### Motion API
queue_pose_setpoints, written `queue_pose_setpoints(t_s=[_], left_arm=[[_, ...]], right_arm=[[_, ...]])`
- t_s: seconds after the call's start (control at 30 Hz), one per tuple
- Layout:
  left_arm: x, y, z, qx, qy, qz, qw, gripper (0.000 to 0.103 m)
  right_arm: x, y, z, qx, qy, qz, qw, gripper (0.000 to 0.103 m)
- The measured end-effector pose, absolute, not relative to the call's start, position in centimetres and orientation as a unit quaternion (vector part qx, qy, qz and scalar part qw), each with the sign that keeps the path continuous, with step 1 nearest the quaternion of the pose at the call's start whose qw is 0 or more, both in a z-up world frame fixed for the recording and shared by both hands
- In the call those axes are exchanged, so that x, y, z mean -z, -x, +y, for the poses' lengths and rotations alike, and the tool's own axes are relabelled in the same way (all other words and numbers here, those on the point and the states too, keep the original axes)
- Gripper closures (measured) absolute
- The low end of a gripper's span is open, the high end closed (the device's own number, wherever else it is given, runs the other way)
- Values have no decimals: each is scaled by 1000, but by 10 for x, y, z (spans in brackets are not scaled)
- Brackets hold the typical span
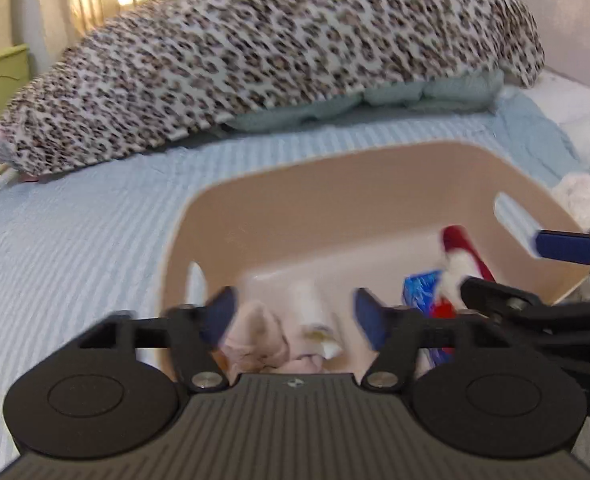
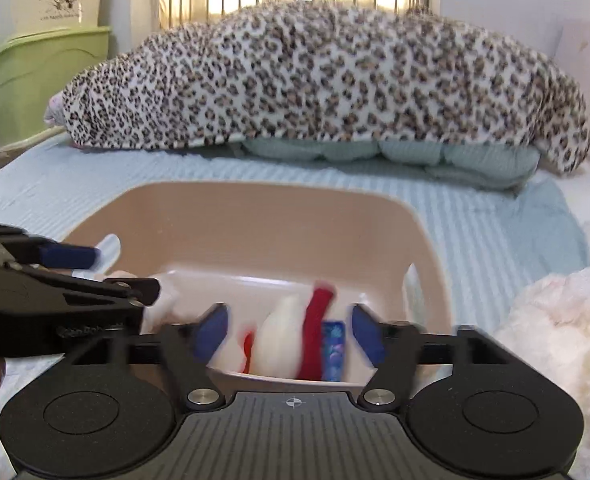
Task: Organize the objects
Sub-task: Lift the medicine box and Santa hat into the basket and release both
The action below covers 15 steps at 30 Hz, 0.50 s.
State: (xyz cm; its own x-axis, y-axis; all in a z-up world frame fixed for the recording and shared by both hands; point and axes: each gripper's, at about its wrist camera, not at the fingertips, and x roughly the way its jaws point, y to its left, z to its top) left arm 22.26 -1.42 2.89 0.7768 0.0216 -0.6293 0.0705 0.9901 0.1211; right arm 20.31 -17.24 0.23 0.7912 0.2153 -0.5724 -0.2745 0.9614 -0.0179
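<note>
Left gripper [image 1: 293, 316]: jaws spread apart with nothing between them, poised over the near rim of the bin, above the soft items on its left side.
Right gripper [image 2: 289, 330]: jaws likewise apart and empty, hanging over the bin's near edge, aimed at the red-and-white bundle.
Pink cloth [image 1: 257, 340]: crumpled in the bin's near-left corner, just below the left gripper, with a white roll [image 1: 315, 316] lying beside it.
Red-and-white items [image 2: 295, 340]: standing or leaning in the bin's right portion (the blur hides exactly what they are, possibly socks or small soft goods), touching a blue patterned packet [image 2: 333, 346].
Beige bin [image 2: 255, 216]: sits on the bed, already holding all of the above; much of its floor shows bare.
Fluffy white item [image 2: 555, 332]: lies outside the bin on the bed, near its right wall, and appears to be the obvious piece not yet collected.
Striped blue bedspread [image 1: 75, 240]: otherwise shows no loose small objects near the bin.
Leopard-print blanket [image 2: 315, 76]: heaped across the far side of the bed over pale green bedding [image 2: 395, 152].
Progress: well along, judging by the filled bin and both empty grippers; probably the fluffy piece remains, and perhaps tidying within the bin.
</note>
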Motion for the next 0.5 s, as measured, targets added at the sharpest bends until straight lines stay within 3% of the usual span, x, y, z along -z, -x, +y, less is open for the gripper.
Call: queue_pose_setpoints(t_s=[0.1,0.3,0.5], left_arm=[[-40,-213,-6,17,-50,334,941,28],[-51,-191,9,5,-50,343,938,26],[-53,-167,17,10,-66,349,935,26]], right_arm=[[-10,-191,-182,-128,43,288,948,8],[-22,-163,-199,-127,6,285,950,1],[-27,-139,-201,-132,9,299,945,0]])
